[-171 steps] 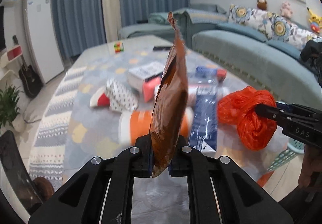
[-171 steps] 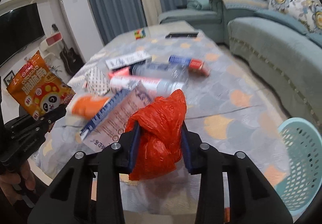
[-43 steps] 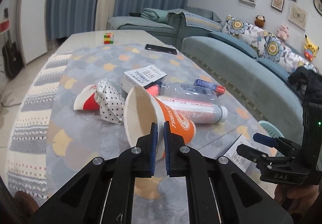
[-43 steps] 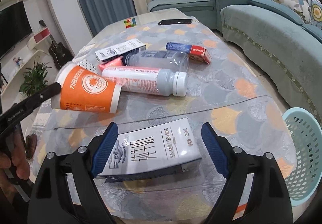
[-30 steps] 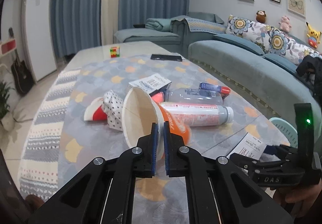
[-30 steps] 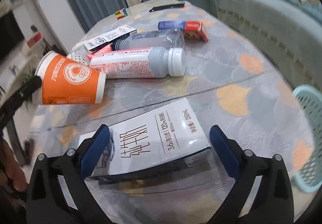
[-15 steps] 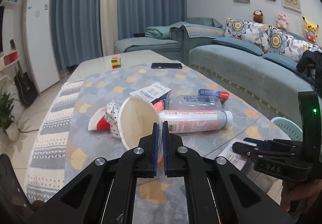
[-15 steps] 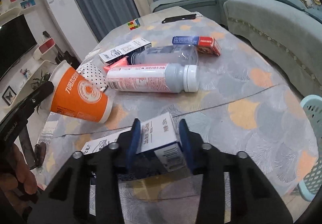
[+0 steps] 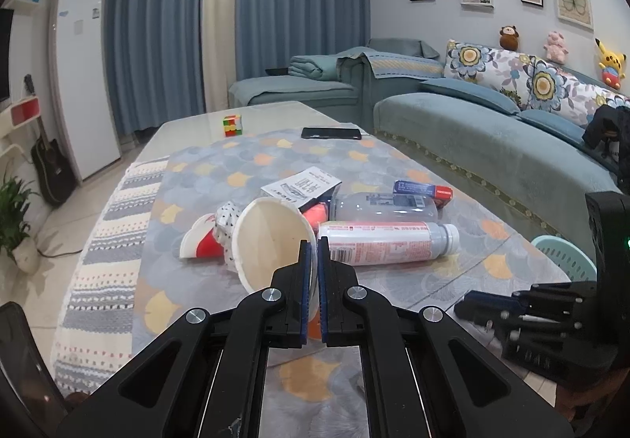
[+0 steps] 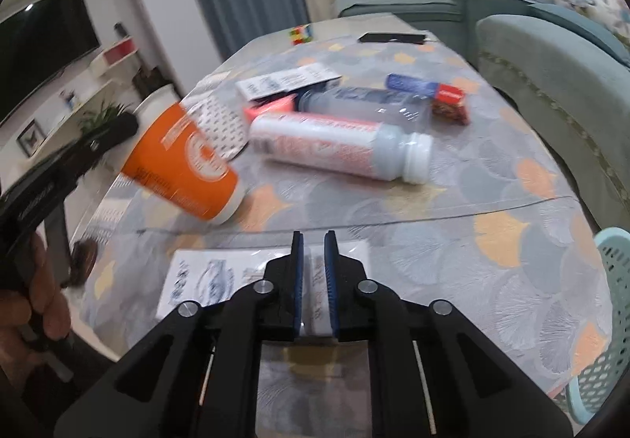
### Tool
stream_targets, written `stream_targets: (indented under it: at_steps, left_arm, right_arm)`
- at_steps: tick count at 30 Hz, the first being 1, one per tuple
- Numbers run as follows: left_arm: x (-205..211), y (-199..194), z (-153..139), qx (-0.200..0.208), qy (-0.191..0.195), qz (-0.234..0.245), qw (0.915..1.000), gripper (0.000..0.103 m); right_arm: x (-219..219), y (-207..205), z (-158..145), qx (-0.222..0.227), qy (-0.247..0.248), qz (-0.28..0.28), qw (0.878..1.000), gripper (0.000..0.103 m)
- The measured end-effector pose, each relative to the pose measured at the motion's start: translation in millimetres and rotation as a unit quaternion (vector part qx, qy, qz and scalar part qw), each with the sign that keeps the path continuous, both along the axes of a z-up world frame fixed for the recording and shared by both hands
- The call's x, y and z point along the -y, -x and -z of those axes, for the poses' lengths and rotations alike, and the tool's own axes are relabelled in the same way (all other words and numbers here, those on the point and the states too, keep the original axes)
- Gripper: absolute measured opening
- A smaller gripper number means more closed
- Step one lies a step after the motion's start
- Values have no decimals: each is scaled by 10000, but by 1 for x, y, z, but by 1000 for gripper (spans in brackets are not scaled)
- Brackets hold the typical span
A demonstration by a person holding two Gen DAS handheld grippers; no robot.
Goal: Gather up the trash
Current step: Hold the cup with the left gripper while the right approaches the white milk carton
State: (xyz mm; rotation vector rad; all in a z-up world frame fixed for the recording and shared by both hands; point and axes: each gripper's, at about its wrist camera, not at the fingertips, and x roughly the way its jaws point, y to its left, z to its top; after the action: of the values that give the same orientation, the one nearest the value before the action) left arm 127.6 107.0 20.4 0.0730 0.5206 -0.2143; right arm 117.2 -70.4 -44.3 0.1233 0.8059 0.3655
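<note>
My left gripper (image 9: 314,253) is shut on the rim of an orange paper cup (image 9: 271,241), which hangs tilted just above the table with its white inside facing me. The right wrist view shows the cup's orange side (image 10: 185,162) with the left gripper (image 10: 114,131) at its mouth. My right gripper (image 10: 314,241) is shut on a flattened white and blue milk carton (image 10: 212,280) at the near table edge. It shows as dark fingers (image 9: 472,308) in the left wrist view, where the carton is hidden.
A teal basket (image 10: 614,280) stands on the floor off the table's right edge. On the table lie a white bottle (image 9: 378,243), a clear bottle (image 9: 386,202), a blue-red box (image 9: 423,188), a white box (image 9: 303,186), a crumpled dotted cup (image 9: 220,225), a phone (image 9: 330,133) and a puzzle cube (image 9: 233,125).
My right gripper closed from wide open onto the milk carton and rose a little with it. The left gripper kept the cup, which tipped up slightly. The chip bag and red bag are gone.
</note>
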Motion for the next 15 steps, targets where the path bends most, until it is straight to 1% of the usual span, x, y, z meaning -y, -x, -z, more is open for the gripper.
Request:
stream_targets:
  at_steps: [1,2,3,4,5,6,8,11,13,15]
  left_arm:
    - [0,0,0,-6,8,-11,10000,2]
    - [0,0,0,-11,13,-17,10000,2]
    - [0,0,0,-18,15,-19,10000,2]
    - [0,0,0,-26,12,-14,10000,2]
    - [0,0,0,-38,13,-12,10000,2]
    - [0,0,0,-46,11,-12,10000,2]
    - [2,-1,1,-60,2,-13,10000,2]
    - [4,0,2,-74,-13,1,10000,2]
    - [4,-1,2,-74,-24,10,10000,2]
    - [4,-1,2,-76,-27,10,10000,2]
  right_arm:
    - [-2,3,-1,71,69,5,10000,43]
    - [-4,5,-2,127,179,82,9997,80]
    - [-3,8,-3,227,273,198,9992,93]
    - [-3,11,-5,387,365,322,9981,93]
    - [-2,12,-6,452,467,380,9972,93]
    - [-1,13,-7,480,577,431,9963,95]
    - [3,11,-5,396,559,478,9965,95]
    - [12,5,4,-49,109,351,9993,95]
    - [17,2,9,-328,-194,359,9986,95]
    - [22,0,13,-542,-393,386,9970,95]
